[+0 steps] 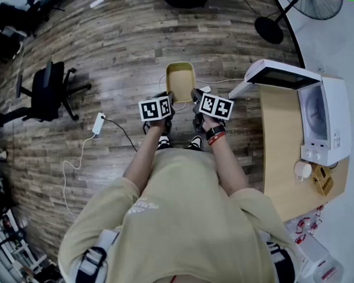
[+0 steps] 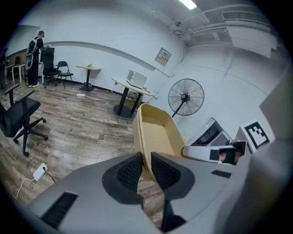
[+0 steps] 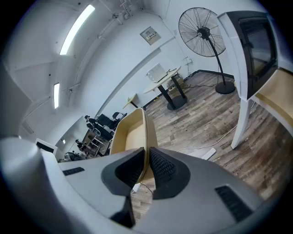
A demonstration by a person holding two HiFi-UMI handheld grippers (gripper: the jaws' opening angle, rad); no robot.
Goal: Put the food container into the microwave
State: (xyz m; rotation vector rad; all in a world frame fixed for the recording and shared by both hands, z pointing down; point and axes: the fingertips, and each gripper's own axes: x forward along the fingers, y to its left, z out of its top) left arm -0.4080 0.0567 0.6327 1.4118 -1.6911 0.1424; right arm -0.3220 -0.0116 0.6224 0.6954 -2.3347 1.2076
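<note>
A pale yellow, empty food container (image 1: 181, 80) is held in the air over the wooden floor in front of the person. My left gripper (image 1: 167, 101) is shut on its left rim; in the left gripper view the container (image 2: 158, 132) runs up from between the jaws (image 2: 145, 170). My right gripper (image 1: 197, 100) is shut on the right rim, and the container's wall (image 3: 132, 135) rises from that gripper (image 3: 147, 165). The white microwave (image 1: 320, 119) stands on a wooden table (image 1: 283, 155) to the right, its door (image 1: 275, 77) swung open.
A black office chair (image 1: 46, 92) and a white power strip (image 1: 98, 124) with its cable lie on the floor at left. A standing fan (image 1: 302, 11) is at the far right. A cup (image 1: 303, 170) and small items sit on the table beside the microwave.
</note>
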